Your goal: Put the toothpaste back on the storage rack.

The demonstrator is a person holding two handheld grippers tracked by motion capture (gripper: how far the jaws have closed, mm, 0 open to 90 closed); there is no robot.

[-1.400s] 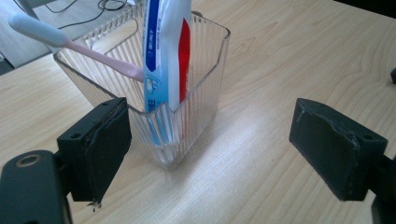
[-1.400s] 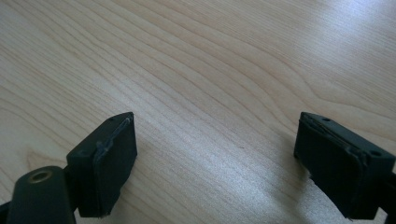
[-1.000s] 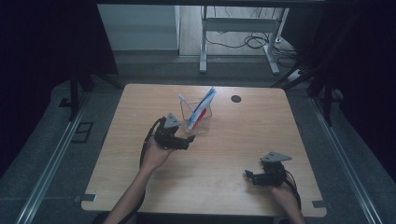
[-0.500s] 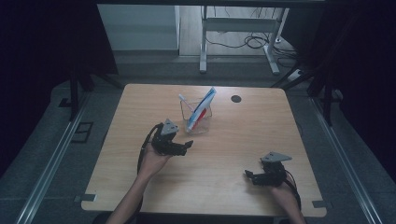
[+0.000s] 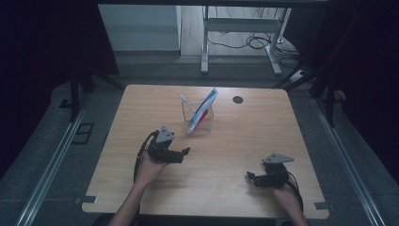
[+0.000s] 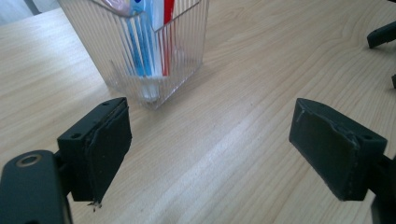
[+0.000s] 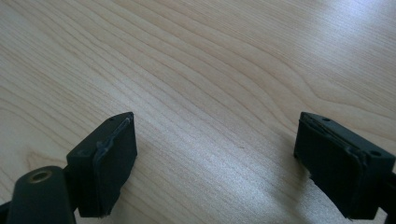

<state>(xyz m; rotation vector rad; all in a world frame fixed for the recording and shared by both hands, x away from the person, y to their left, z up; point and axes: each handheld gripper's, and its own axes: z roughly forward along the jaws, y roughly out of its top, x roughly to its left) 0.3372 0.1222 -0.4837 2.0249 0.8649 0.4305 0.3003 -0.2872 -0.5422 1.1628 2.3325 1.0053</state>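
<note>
Resting low on the table (image 5: 244, 141), both grippers with jaws spread wide and nothing between them. Left gripper (image 5: 184, 151) just short of the clear ribbed holder (image 5: 197, 117), right gripper (image 5: 249, 176) well apart near the front edge. Inside the holder, leaning up and out: a blue-and-white toothbrush (image 5: 207, 101), a red-and-white tube (image 5: 200, 118), a pale handle (image 5: 184, 98).

Probably a retreat after loading the holder; best done by drawing the left gripper straight back, jaws kept wide, clear of the holder's front wall (image 6: 154, 56) so nothing tips.

Compared with a second ago: left gripper farther from the holder, nearer the person; right gripper and holder unmoved.
</note>
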